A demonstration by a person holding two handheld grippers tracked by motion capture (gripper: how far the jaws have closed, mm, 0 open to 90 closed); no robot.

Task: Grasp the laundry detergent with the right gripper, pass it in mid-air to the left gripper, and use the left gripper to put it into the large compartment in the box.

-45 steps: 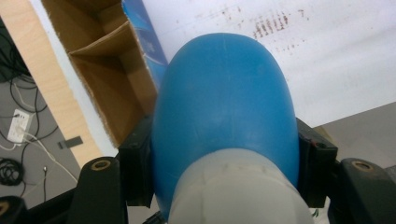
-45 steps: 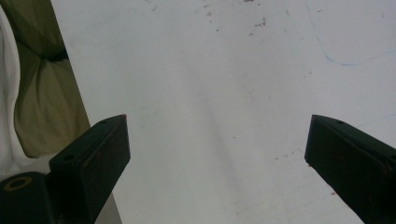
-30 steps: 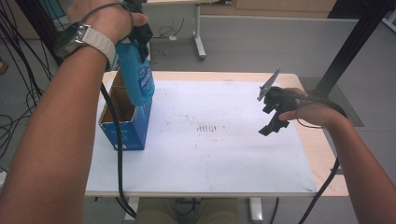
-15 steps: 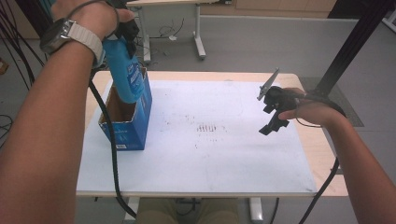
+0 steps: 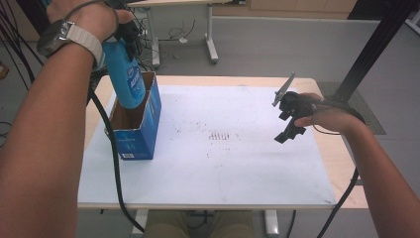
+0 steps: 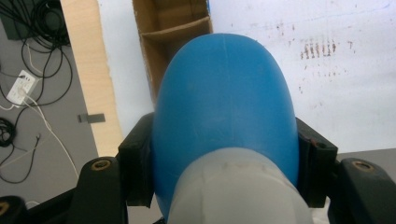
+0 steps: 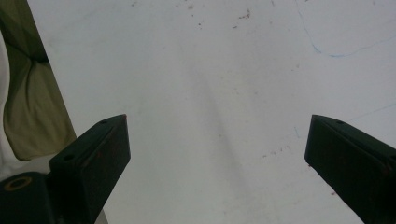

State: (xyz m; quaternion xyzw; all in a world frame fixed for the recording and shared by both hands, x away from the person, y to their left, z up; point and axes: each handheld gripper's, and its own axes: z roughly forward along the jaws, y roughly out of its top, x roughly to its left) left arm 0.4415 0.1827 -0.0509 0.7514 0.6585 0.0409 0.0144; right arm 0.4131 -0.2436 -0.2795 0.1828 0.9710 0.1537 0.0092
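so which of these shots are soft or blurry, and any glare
High view: fairly sharp, even light, no glare on the white mat. Left gripper view: blue bottle close and soft, a faint sheen. Right gripper view: the jaws and the mat slightly soft, no hard shadows.

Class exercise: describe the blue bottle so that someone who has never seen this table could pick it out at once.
Start at the white sheet covering the table, then go to its left edge, where an open blue cardboard box stands. Just above the box's opening, the left gripper holds the blue bottle, base down. It is the scene's one smooth, rounded plastic thing, with a pale top.
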